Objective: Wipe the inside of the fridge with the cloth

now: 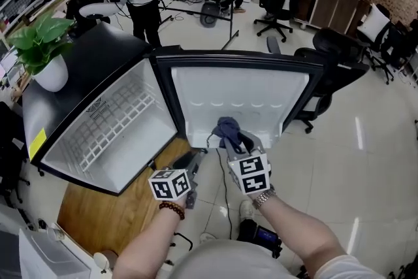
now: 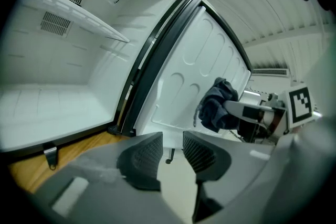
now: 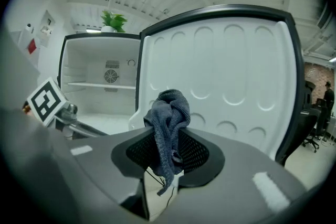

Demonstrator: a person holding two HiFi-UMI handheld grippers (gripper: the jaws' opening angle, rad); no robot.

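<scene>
Office floor: fridge open. Right tongs clamp a grey cloth before the lower edge of the door. Left tongs empty, jaws slightly apart.

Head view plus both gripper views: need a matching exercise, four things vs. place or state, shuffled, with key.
Things:
1. cloth
2. fridge door
3. potted plant
4. left hand-held gripper

Place or state:
A. stands on top of the fridge
B. jaws apart, nothing between them
C. swung open, its white inner side facing the person
D. clamped in the right hand-held gripper

Pairs: 1-D, 2-C, 3-A, 4-B
</scene>
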